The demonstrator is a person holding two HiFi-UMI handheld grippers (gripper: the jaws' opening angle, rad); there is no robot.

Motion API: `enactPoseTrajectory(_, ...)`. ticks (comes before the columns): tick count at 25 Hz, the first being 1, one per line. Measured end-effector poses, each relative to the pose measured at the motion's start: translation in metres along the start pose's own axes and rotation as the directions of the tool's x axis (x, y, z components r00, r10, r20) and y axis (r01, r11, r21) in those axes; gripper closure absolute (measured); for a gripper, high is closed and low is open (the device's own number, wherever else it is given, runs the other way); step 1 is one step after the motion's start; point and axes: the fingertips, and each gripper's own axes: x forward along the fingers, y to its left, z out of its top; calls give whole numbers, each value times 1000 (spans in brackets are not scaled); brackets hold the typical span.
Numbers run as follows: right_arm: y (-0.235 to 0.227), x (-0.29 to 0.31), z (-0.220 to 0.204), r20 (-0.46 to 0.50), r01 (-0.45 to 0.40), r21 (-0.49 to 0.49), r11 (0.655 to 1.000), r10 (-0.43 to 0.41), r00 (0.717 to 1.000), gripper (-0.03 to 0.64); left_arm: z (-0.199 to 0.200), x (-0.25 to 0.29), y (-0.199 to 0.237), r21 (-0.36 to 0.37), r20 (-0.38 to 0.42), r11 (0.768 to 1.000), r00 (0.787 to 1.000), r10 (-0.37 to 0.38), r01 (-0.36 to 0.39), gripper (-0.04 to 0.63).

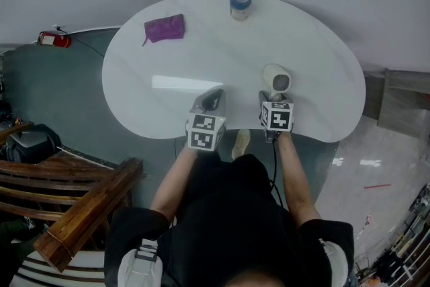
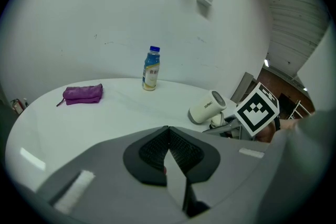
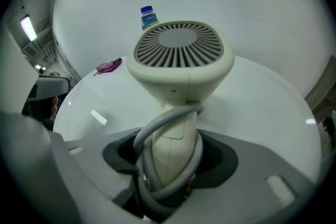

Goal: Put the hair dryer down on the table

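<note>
Right tongs [image 3: 173,159] spread around the handle of a cream plastic hair dryer [image 3: 178,55], not pinching it; left tongs [image 2: 169,136] pressed together, empty.
Dryer's barrel rests on the white rounded surface [image 1: 201,64] near the person's edge; a grey cord [image 3: 157,128] loops the handle.

Hair dryer [image 1: 276,79] is a small cream-coloured one, with a stubby barrel, a slotted grille on its back end and a grey cord looped round the handle. It's on the white table [image 1: 201,57] close to the near edge, toward the right end. The grille end faces that edge and the handle points the same way. The barrel looks like it's resting on the surface, though I can't be totally sure. The handle sits between the right gripper [image 3: 172,162] jaws, with gaps either side.
</note>
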Motion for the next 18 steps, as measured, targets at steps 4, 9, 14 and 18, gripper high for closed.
enactPoseTrajectory(4, 0, 0, 0, 1, 1, 3, 1000, -1, 1000, 376, -1, -2, 1, -4, 6, 1000, 1000, 2, -2, 591)
enactPoseTrajectory(9, 0, -3, 2, 4, 1, 10, 1000, -1, 1000, 368, -5, -4, 3, -4, -4, 1000, 1000, 6, -6, 591)
enactPoseTrajectory(14, 0, -7, 4, 19, 4, 5, 1000, -4, 1000, 359, -3, -5, 1, 1, 5, 1000, 1000, 3, -3, 591)
enactPoseTrajectory(18, 1, -11, 7, 32, 8, 5, 1000, -9, 999, 356, -5, -7, 0, 0, 4, 1000, 1000, 0, 0, 591)
